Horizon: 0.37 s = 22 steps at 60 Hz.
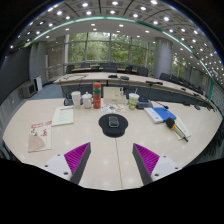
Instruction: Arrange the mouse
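Note:
A dark mouse [113, 122] lies on a round black mouse mat [113, 126] in the middle of the pale table [110, 160], well beyond my fingers. My gripper [112, 158] is open and empty, held above the table's near part. Its two fingers [74, 158] with purple pads stand wide apart, with bare table between them.
Past the mat stand a white cup [76, 98], a red bottle [97, 96] and a green-labelled cup [133, 100]. Papers [40, 136] and a booklet [63, 116] lie at the left, a blue-white book [160, 114] and a pen at the right. Office desks and windows lie behind.

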Available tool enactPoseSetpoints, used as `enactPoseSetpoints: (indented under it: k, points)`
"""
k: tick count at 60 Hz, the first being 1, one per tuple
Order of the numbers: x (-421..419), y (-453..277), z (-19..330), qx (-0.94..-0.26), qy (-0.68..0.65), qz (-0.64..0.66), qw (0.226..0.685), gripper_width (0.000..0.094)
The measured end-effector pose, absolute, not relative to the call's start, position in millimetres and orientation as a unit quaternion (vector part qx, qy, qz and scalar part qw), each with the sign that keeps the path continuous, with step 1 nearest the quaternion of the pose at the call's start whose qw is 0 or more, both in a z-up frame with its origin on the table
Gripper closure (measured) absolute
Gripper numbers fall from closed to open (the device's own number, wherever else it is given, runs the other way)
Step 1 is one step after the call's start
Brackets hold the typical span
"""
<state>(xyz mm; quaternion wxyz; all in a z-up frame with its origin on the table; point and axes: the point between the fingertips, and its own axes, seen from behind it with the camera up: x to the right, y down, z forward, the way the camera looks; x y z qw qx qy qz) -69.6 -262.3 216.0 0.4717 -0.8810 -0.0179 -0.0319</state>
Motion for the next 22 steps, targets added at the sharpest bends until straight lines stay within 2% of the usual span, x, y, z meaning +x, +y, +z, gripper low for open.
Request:
enactPoseSetpoints:
  k: [22]
  points:
    - [-72, -299, 239, -0.87, -0.017, -0.027, 0.492, 0.0081]
